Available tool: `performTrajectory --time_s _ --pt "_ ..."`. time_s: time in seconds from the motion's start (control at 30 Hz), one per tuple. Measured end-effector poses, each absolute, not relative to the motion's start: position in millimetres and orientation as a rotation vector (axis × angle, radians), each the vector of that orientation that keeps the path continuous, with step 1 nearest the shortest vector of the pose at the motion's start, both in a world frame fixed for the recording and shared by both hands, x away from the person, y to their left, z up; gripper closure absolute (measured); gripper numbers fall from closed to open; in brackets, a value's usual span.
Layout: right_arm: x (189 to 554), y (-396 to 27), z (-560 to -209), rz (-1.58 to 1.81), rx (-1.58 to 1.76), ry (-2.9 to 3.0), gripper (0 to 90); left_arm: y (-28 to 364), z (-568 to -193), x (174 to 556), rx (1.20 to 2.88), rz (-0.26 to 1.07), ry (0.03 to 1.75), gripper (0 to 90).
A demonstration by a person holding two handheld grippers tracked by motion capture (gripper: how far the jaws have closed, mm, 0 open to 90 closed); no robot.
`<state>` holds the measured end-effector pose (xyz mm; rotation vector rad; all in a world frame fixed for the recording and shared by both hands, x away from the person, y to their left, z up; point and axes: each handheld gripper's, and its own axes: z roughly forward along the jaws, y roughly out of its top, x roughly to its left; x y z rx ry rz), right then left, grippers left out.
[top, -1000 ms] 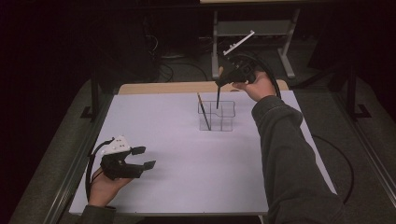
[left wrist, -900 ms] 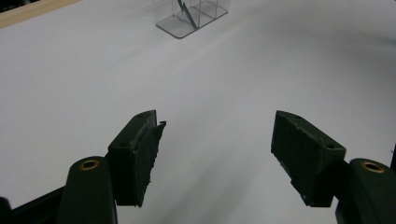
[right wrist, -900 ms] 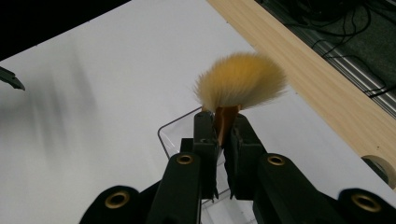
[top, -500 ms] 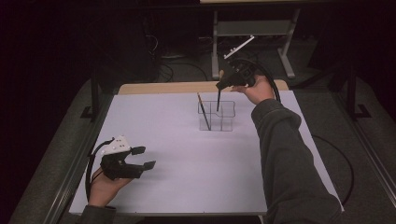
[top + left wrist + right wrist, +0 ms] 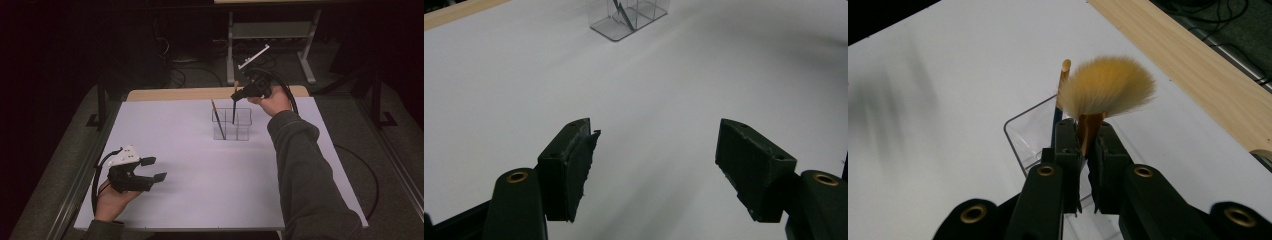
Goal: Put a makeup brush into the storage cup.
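Observation:
A clear plastic organizer (image 5: 242, 131) stands at the far middle of the white table (image 5: 200, 195). A thin brush (image 5: 217, 118) leans in its left compartment. My right gripper (image 5: 235, 96) hovers above the organizer, shut on a second brush whose dark handle (image 5: 233, 114) points down into it. In the right gripper view the jaws (image 5: 1087, 134) clamp the copper ferrule below a tan fan of bristles (image 5: 1108, 85), with the organizer (image 5: 1030, 132) underneath. My left gripper (image 5: 155, 168) rests near the front left, open, with nothing between its pads (image 5: 569, 167).
A wooden strip (image 5: 175, 94) runs along the table's far edge. Beyond it are a metal stand (image 5: 272, 30) and cables on the dark floor. The organizer (image 5: 629, 15) lies far ahead of the left gripper, across bare white surface.
The right gripper has shifted slightly over the organizer, with the brush handle a bit lower. The left gripper has not moved.

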<state>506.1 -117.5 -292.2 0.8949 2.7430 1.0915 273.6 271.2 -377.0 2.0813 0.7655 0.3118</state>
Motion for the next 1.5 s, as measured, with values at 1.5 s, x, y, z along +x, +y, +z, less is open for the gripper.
performTrajectory --time_s 1.5 --pt "494 -122 -325 1.153 0.976 2.730 82.5 269 -380 275 2.092 0.298 0.761 29.4"
